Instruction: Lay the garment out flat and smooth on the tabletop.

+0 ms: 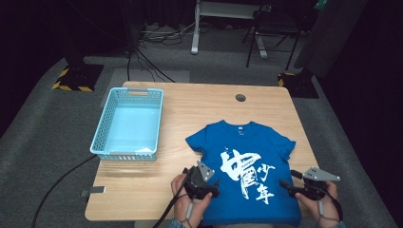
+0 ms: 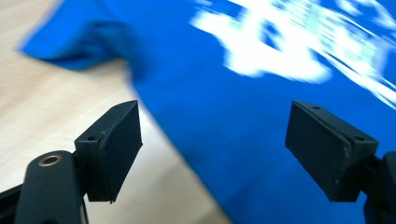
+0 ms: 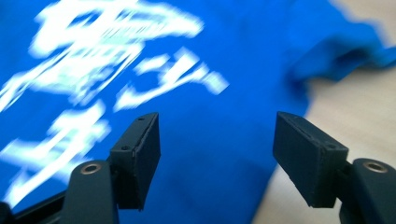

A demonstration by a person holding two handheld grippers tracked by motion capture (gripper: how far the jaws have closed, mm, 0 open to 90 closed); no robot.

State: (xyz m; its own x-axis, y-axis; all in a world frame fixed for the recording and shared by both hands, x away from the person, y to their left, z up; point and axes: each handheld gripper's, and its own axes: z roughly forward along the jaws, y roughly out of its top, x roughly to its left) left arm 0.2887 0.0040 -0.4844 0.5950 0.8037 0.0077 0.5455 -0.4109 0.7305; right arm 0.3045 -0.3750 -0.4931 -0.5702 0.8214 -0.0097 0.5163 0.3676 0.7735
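Left gripper (image 1: 205, 186): jaws spread wide, nothing between them, poised over the left side edge of the blue T-shirt (image 1: 247, 166); contact with the cloth cannot be confirmed. In its own view the left gripper (image 2: 212, 144) has one flat black pad above bare wood and the other above blue cloth, with the shirt's side edge running between. Right gripper (image 1: 295, 188): likewise released and wide, holding nothing, at the shirt's right side edge near the hem; the right gripper (image 3: 217, 156) straddles that edge, one pad over cloth, one over wood. The T-shirt lies flat, face up, on the wooden table (image 1: 199, 104), toward 5 o'clock of the tabletop, collar pointing to 12 o'clock, hem at the near edge. Its fabric is soft knit, lightly rumpled at the short sleeves, with bold white brush-style characters printed on the chest. A light blue plastic basket (image 1: 127, 124), rectangular with latticed walls, stands at 10 o'clock, well apart from the shirt. A small dark round disc (image 1: 240, 98) sits at 12 o'clock.
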